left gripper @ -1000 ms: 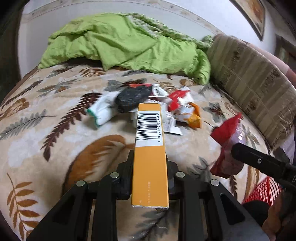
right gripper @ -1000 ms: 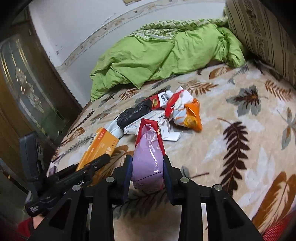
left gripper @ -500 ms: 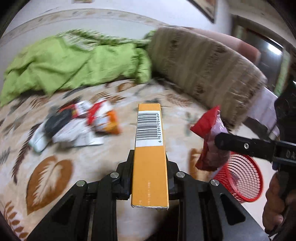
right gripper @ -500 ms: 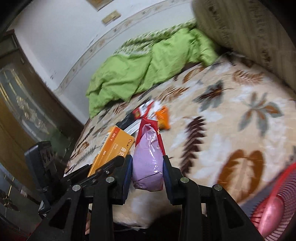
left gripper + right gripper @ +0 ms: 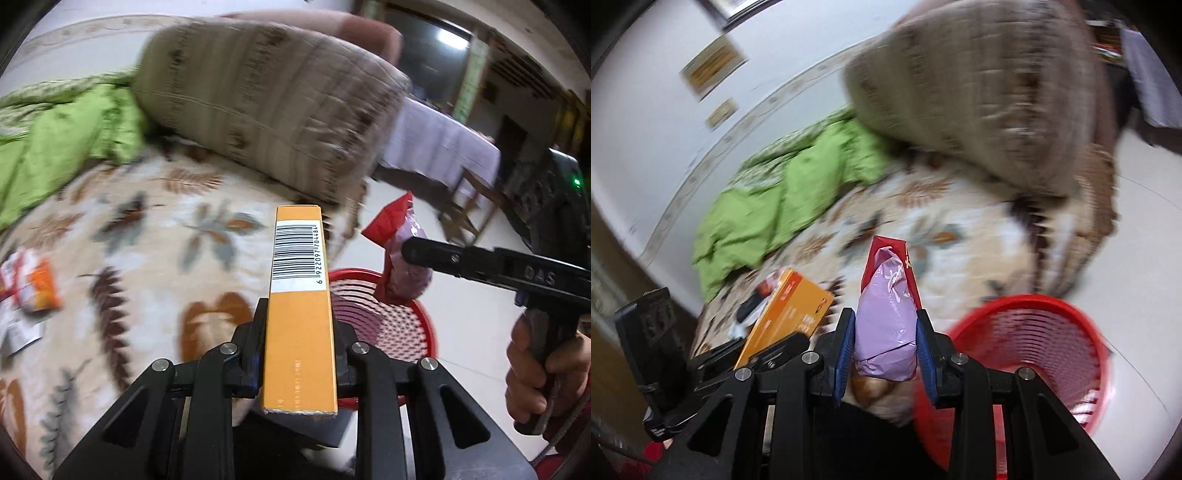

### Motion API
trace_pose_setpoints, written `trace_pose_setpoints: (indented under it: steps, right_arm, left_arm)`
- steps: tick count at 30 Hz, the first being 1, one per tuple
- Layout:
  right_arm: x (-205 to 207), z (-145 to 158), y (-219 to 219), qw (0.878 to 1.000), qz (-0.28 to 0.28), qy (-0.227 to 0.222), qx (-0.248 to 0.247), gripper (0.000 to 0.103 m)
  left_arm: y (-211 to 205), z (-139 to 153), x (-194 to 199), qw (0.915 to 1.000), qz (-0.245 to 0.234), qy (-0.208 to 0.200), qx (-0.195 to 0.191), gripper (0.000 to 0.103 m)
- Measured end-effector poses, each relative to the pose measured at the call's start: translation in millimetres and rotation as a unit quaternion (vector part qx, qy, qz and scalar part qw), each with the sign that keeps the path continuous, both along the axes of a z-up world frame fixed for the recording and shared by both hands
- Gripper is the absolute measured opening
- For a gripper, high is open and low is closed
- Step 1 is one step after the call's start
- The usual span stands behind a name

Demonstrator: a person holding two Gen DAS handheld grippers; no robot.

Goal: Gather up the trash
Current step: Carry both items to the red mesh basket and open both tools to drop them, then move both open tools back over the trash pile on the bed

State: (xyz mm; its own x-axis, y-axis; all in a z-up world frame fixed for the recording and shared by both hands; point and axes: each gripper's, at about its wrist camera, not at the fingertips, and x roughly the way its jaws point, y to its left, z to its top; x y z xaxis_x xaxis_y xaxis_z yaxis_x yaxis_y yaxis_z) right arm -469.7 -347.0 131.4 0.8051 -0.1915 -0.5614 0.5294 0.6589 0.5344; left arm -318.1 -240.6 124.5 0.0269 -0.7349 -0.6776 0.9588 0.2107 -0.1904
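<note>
Bed (image 5: 155, 258) under cream leaf-print blanket. Crumpled green quilt (image 5: 783, 206) at far end against white wall (image 5: 646, 110). Striped brown bolster (image 5: 266, 122) along bed edge. Pale tiled floor (image 5: 469, 321). White-draped table (image 5: 443, 147), bright doorway (image 5: 428, 48) behind.

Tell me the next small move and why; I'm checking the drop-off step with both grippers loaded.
Probably carry the right gripper a little further over the red basket and open it: its pink bag hangs near the rim, while the left gripper holds the orange box beside it.
</note>
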Motion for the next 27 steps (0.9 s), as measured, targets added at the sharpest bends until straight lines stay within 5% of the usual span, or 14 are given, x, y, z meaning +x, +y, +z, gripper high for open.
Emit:
trace_pose_setpoints:
  steps: [3, 5, 6, 7, 9, 13, 18, 27]
  right_arm:
    - [-24.7, -5.4, -15.8, 0.999, -0.039, 0.013, 0.004, 0.036]
    - [-32.2, -11.2, -21.0, 0.998, -0.053, 0.023, 0.008, 0.038]
    - [-35.0, -14.0, -24.2, 0.998, -0.059, 0.028, 0.009, 0.042]
    - [-36.4, -16.5, -26.6, 0.997, -0.067, 0.033, 0.009, 0.047]
    - [-38.7, -21.8, -32.0, 0.996, -0.078, 0.039, 0.007, 0.067]
    - [-46.8, -29.2, -44.3, 0.992, -0.112, 0.050, -0.032, 0.068]
    - [-47.7, -43.0, -73.8, 0.965, -0.195, 0.095, -0.148, 0.067]
    - [-35.3, -78.5, -88.9, 0.977, -0.191, 0.064, -0.072, 0.066]
  left_arm:
    - [-19.6, -6.0, -16.0, 0.9996, -0.023, 0.010, 0.012, 0.024]
    - [-31.6, -8.7, -22.6, 0.9990, -0.035, 0.023, 0.015, 0.039]
    - [-34.4, -9.0, -23.7, 0.9991, -0.033, 0.023, 0.016, 0.061]
    - [-35.6, -8.6, -24.8, 0.9993, -0.027, 0.022, 0.014, 0.073]
    - [-32.1, -5.9, -25.3, 0.9994, -0.026, 0.023, 0.005, 0.073]
    - [-17.7, -2.7, -13.6, 0.9998, -0.011, 0.017, 0.004, 0.073]
    - [8.2, -0.3, 12.8, 0.9993, 0.028, 0.027, 0.001, 0.073]
    - [53.1, 6.1, 63.9, 0.9937, 0.104, 0.037, -0.015, 0.073]
